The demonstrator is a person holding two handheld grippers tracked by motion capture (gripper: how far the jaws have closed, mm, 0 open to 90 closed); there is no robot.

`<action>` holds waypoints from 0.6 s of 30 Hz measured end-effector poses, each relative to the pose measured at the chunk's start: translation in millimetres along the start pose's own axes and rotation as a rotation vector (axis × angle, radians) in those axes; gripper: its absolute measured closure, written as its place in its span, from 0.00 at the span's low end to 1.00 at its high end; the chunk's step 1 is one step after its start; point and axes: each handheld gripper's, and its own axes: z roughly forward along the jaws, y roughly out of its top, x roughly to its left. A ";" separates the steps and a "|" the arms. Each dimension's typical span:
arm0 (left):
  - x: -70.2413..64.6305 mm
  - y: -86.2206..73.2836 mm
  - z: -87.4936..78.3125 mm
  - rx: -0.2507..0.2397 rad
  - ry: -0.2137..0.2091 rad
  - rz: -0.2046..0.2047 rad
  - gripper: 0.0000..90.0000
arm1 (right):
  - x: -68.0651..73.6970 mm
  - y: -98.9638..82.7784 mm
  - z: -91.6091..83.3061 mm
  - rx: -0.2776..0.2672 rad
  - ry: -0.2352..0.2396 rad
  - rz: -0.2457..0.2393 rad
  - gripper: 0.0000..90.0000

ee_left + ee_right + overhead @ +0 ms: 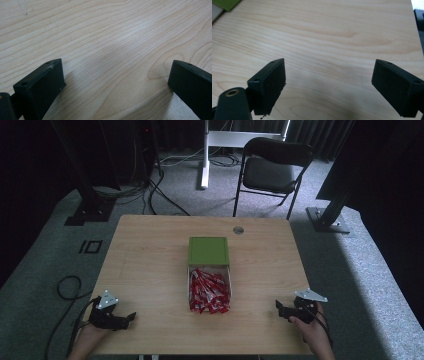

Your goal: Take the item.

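Note:
An open box [229, 279] full of several red packets [209, 292] lies in the middle of the wooden table [150, 255], its green lid [208, 251] flipped back on the far side. My left gripper [131, 316] rests near the table's front left corner, jaws wide apart over bare wood [117, 62], nothing between them. My right gripper [278, 307] sits near the front right edge, also open and empty [328, 72]. A corner of the green lid [227, 3] shows at the top left of the right gripper view.
A black folding chair [272, 170] stands beyond the table's far edge. A small round grommet [238, 230] sits in the table near the far edge. Dark stands [327, 215] and cables [165, 195] lie on the grey carpet around the table.

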 end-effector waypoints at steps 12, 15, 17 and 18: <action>0.0 0.0 0.0 0.000 0.000 0.000 0.02 | 9.6 24.2 -10.7 -0.051 0.022 -0.016 0.15; -0.2 0.0 0.0 0.000 -0.001 -0.002 0.02 | 14.3 32.7 -14.3 -0.070 0.031 -0.026 0.15; -0.1 0.0 -0.1 0.000 0.000 -0.001 0.02 | 16.6 36.5 -15.6 -0.077 0.036 -0.028 0.15; -0.1 0.0 -0.1 0.001 0.000 -0.002 0.02 | 18.4 39.2 -16.2 -0.080 0.038 -0.033 0.15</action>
